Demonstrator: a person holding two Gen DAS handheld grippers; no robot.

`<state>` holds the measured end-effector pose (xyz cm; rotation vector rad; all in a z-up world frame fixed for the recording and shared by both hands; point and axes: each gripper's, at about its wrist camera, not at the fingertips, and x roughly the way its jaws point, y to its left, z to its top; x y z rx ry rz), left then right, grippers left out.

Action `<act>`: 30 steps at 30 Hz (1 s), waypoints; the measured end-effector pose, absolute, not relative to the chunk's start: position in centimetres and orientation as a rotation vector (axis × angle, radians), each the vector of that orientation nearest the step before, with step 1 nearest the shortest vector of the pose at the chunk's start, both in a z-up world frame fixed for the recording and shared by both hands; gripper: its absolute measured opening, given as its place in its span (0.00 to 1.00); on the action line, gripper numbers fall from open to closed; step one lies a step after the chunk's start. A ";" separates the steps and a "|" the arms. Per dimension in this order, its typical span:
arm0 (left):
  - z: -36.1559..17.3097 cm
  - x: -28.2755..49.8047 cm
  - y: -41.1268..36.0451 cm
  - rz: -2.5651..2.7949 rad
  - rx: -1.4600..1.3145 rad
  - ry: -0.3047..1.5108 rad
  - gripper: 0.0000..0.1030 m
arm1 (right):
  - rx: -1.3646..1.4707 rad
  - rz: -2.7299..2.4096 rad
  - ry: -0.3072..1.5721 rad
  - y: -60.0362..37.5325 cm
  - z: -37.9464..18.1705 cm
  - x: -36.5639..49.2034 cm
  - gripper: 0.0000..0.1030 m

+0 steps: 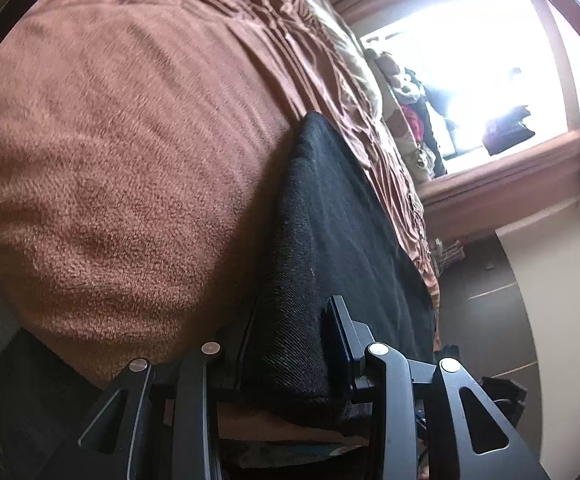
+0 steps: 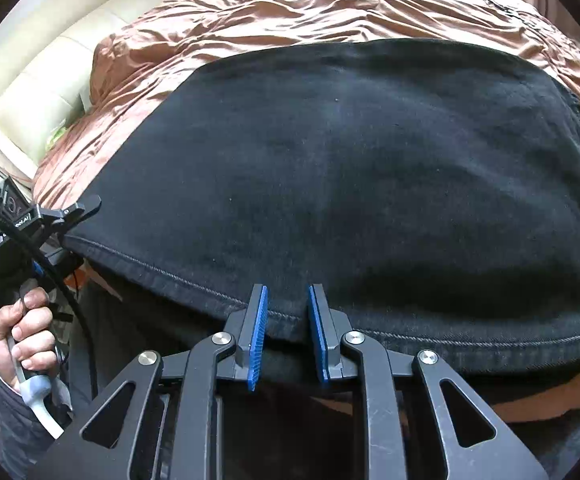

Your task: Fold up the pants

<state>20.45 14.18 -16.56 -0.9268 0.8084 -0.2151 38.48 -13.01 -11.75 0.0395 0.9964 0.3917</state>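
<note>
Where the black pants (image 2: 369, 184) lie folded flat on the bed (image 2: 290, 12), their stitched hem forms the near edge and runs from the left gripper (image 2: 72, 232) at one corner across to the right gripper (image 2: 288, 320) near the hem's middle. The right gripper's blue pads (image 2: 258, 336) straddle that hem with a gap still showing on each side of the cloth, so the jaws stand partly spread and I cannot say they press it. The left gripper, held in a hand (image 2: 22, 332) beside the pants' left corner, has one finger over the fabric and one under it, pinching that corner; from its own camera the left gripper (image 1: 290, 344) shows the folded edge of the pants (image 1: 329, 240) running straight out between its fingers. Beyond the pants' far edge the rumpled rust-brown cover (image 2: 250, 28) lies open all the way to a cream headboard (image 2: 38, 80). To the left of the pants in the left wrist view, a fuzzy brown blanket (image 1: 110, 160) spreads wide and bare. Past the pants' right edge there the bed drops to dark floor (image 1: 501, 300).
</note>
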 end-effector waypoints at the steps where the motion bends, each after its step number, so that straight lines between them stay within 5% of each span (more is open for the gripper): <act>1: -16.5 20.3 14.1 -0.218 -0.911 0.795 0.35 | 0.026 0.384 0.994 -12.7 -11.7 38.4 0.18; 18: -17.1 20.0 14.0 -0.237 -0.896 0.681 0.35 | 0.040 0.319 0.993 -11.8 -11.5 40.5 0.13; 30: -16.9 21.4 13.7 -0.154 -0.924 0.755 0.35 | 0.042 0.303 1.003 -10.9 -11.1 46.4 0.08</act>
